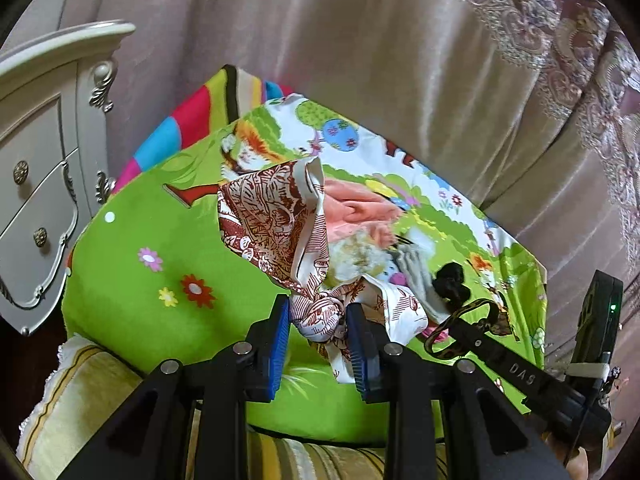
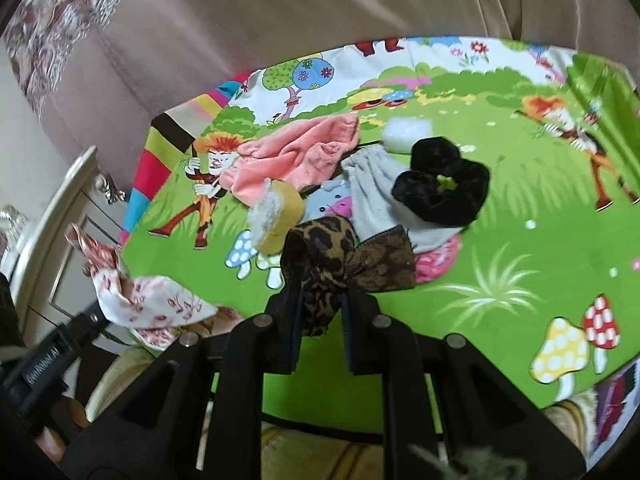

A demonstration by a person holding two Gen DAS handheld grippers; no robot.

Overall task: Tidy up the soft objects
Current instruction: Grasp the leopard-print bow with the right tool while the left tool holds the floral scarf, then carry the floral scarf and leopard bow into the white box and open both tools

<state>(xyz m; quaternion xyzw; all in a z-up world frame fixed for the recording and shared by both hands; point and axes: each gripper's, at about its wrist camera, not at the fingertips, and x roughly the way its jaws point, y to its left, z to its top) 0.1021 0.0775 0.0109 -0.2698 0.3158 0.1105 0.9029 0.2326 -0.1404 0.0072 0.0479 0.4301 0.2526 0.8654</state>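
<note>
My left gripper (image 1: 318, 312) is shut on a bunched white scarf with a dark red print (image 1: 276, 224), and the loose cloth stands up above the blue pads. My right gripper (image 2: 320, 292) is shut on a leopard-print fabric band (image 2: 332, 256). Both are held over a green cartoon-print sheet (image 2: 500, 240). Behind the band lies a pile: a pink cloth (image 2: 296, 152), a black scrunchie (image 2: 440, 184), a grey sock (image 2: 372, 188) and a yellow fluffy piece (image 2: 280, 208). In the left wrist view the right gripper (image 1: 444, 332) shows at the right with the leopard band (image 1: 480, 308).
A white dresser with drawers (image 1: 36, 184) stands to the left of the sheet. A mauve satin backrest with lace trim (image 1: 360, 60) rises behind. A bright striped blanket (image 1: 192, 120) lies under the sheet's far corner, and a yellow striped cushion (image 1: 80, 392) is at the near edge.
</note>
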